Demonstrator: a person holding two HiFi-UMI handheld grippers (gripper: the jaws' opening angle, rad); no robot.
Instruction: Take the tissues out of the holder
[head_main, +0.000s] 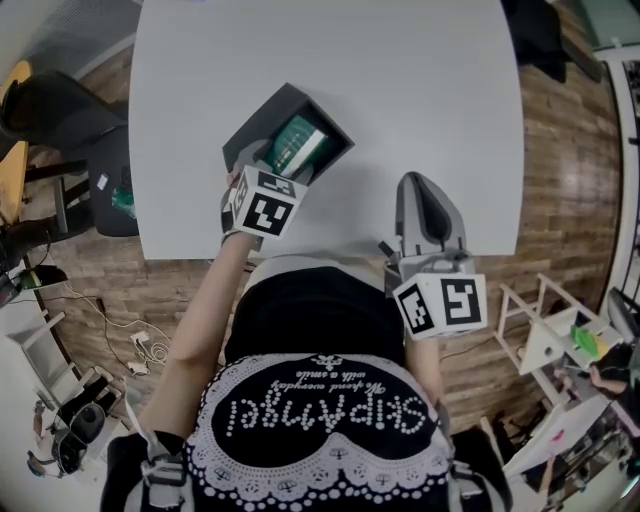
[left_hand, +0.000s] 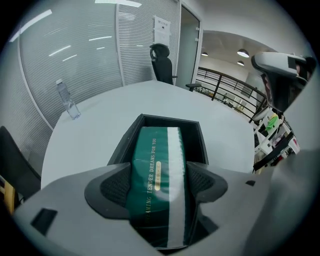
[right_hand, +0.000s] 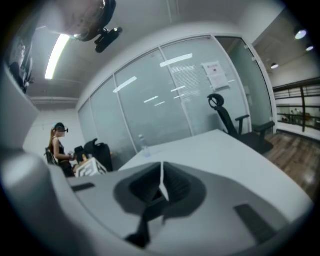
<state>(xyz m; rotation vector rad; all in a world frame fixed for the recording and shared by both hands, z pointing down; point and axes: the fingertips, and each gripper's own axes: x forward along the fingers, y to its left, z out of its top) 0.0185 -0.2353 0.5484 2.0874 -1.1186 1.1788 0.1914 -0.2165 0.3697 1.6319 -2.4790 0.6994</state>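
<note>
Removal has begun but is not finished: the green tissue pack (left_hand: 155, 150) lies inside the black holder (left_hand: 170, 120), its far end down among the holder's walls, while the left gripper (left_hand: 159, 185) has its fingers (left_hand: 112, 187) pressed against the pack's two long sides at the near end. What is left, as I judge it, is to lift the pack clear of the rim and lay it on the counter (head_main: 400, 90).

The right gripper (right_hand: 161, 186) takes no part. Its fingers are together with nothing between them, and in the head view it hangs over the counter's near edge, well apart from the holder.

The holder's side walls run close along the pack, so the way out is probably upward rather than sideways. With nothing steadying the holder, it may rise or slide with the pack. The holder stands toward the counter's near left part. Beyond it and to its right, the white top lies bare, except for a water bottle (left_hand: 67, 100) near the far edge.
</note>
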